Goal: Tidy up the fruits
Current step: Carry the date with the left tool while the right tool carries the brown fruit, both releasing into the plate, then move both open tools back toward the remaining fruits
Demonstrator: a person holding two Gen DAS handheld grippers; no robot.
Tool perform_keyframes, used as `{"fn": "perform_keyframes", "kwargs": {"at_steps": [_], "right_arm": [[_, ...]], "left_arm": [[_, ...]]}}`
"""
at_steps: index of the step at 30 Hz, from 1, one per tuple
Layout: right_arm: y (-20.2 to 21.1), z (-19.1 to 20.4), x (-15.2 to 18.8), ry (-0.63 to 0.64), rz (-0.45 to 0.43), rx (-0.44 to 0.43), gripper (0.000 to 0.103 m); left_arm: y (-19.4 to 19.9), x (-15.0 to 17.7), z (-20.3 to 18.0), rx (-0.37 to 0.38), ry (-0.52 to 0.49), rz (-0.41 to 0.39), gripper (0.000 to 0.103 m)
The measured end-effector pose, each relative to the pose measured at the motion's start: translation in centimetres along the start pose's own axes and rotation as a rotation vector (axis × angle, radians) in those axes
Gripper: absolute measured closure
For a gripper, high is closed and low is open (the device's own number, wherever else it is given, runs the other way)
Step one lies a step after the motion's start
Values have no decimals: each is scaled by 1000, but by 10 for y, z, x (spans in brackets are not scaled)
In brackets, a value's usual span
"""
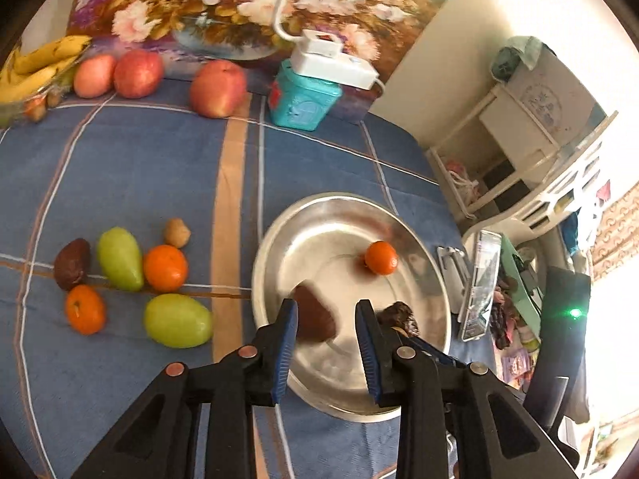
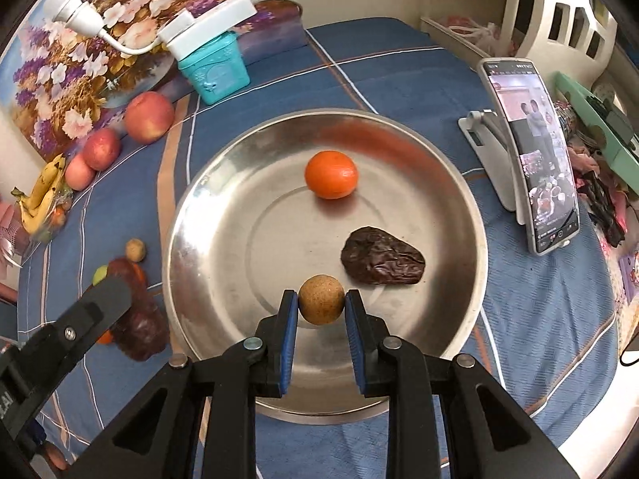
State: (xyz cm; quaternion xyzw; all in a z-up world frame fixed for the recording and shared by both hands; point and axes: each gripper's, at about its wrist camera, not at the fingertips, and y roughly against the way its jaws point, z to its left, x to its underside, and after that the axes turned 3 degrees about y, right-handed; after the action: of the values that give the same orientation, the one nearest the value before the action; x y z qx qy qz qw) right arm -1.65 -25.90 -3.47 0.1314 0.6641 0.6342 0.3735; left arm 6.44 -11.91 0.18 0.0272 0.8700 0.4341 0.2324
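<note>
Round steel bowl [image 2: 191,215] has room inside; right gripper [image 2: 321,305] pinches a small tan round fruit [image 2: 321,299] over it, left gripper [image 1: 326,311] spread above a blurry dark brown fruit [image 1: 315,317].

The right gripper [image 2: 321,307] is clamped on a small round brown fruit [image 2: 321,305] above the near side of the metal dish [image 2: 191,215]. The left gripper [image 1: 326,321] hangs over the dish's near rim, fingers apart, gripping nothing.

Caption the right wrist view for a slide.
Right gripper jaws clamp a small round tan fruit over the steel bowl holding an orange tangerine.
</note>
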Motion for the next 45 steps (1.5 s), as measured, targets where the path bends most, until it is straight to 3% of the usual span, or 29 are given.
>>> {"fn": "perform_keyframes", "kwargs": {"at_steps": [4,6,7,8,9,11,12,14,18,20,23,32,45], "right_arm": [[0,-2,0,-11,2,5,78],[1,-1,0,-8,3,6,78],[1,1,0,-6,4,6,77],[1,1,1,-4,6,7,75],[0,2,1,-2,11,12,71],[-2,3,1,-3,15,19,37],[-2,5,2,-2,18,21,31],[-3,8,3,12,19,22,29],[-5,22,6,68,16,53,26],[-5,30,8,94,10,49,11],[-3,47,12,150,-18,43,9],[11,93,17,241,-125,-97,8],[9,120,19,310,-104,-192,8]], "left_arm": [[2,-1,19,-60,54,16,67],[2,-1,26,-126,60,15,49],[4,-1,31,-178,69,12,31],[5,-2,36,-224,81,8,26],[7,-2,42,-276,93,7,26],[9,-2,56,-377,118,18,17],[10,-1,64,-416,132,19,13],[15,0,83,-500,170,16,3],[30,0,113,-618,230,-20,0],[41,-1,126,-691,250,-57,0],[55,-2,138,-776,256,-103,0],[80,-5,144,-855,207,-210,0],[78,-11,133,-768,186,-206,0]]}}
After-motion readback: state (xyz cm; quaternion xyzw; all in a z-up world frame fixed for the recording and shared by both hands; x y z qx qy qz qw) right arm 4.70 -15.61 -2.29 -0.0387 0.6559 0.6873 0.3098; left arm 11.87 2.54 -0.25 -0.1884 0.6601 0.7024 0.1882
